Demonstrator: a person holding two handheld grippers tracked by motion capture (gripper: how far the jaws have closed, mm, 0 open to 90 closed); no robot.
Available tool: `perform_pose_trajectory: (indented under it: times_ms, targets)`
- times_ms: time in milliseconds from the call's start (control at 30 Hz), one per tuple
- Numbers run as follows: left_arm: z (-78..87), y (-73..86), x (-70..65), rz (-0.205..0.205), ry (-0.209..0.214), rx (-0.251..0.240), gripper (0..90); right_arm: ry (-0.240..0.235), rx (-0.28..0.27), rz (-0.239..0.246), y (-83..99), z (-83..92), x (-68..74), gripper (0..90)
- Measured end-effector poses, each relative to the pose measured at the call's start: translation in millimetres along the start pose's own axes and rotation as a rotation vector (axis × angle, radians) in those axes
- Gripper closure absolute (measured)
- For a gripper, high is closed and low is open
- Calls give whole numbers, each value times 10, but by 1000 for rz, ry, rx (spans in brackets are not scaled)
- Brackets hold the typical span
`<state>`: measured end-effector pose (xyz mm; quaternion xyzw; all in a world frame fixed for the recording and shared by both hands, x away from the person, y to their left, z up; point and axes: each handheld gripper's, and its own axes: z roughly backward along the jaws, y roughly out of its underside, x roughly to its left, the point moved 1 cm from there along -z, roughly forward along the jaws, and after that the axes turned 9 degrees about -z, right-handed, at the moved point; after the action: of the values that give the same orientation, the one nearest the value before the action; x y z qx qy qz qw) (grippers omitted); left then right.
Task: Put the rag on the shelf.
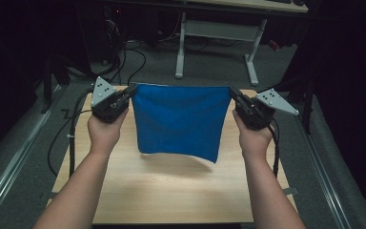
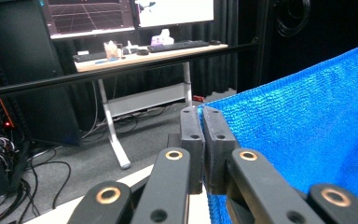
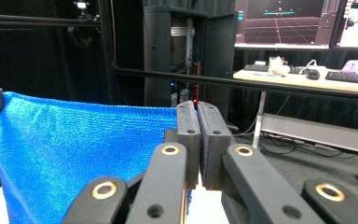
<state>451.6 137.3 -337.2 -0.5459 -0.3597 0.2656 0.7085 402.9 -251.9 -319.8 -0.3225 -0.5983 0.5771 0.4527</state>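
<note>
Dark room and grey floor surround a pale wooden table (image 1: 171,191). At its far left the left gripper (image 1: 132,90) has its jaws clamped on one top corner of a blue cloth (image 1: 178,119), which hangs stretched above the table; at right the right gripper (image 1: 232,93) clamps the other corner.

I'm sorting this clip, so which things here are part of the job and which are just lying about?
In the job:
blue cloth, held up by two corners
left claw
right claw
wooden table

Lying about:
white-legged desk
keyboard
monitors
floor cables
</note>
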Motion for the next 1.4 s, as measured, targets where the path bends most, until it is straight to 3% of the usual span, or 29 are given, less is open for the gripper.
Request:
perform_pose_trajectory:
  times_ms: [333,633,800,1000,1267,1400]
  targets:
    - [-186,-121,116,-47,-41,9,885,30,9,-2,-78,-239,-112,890]
    - [-345,-177,259,-63,-75,34,884,45,21,28,-188,-455,-127,890]
    - [-472,-182,315,-50,-90,41,883,67,38,32,-204,-631,-201,891]
    - [-703,-107,359,-61,-90,100,883,100,83,23,-166,-867,-350,890]
    - [-909,91,409,-24,-82,176,883,118,129,29,-65,-1055,-434,890]
    - [-982,279,397,24,-48,238,883,130,178,42,85,-1134,-471,890]
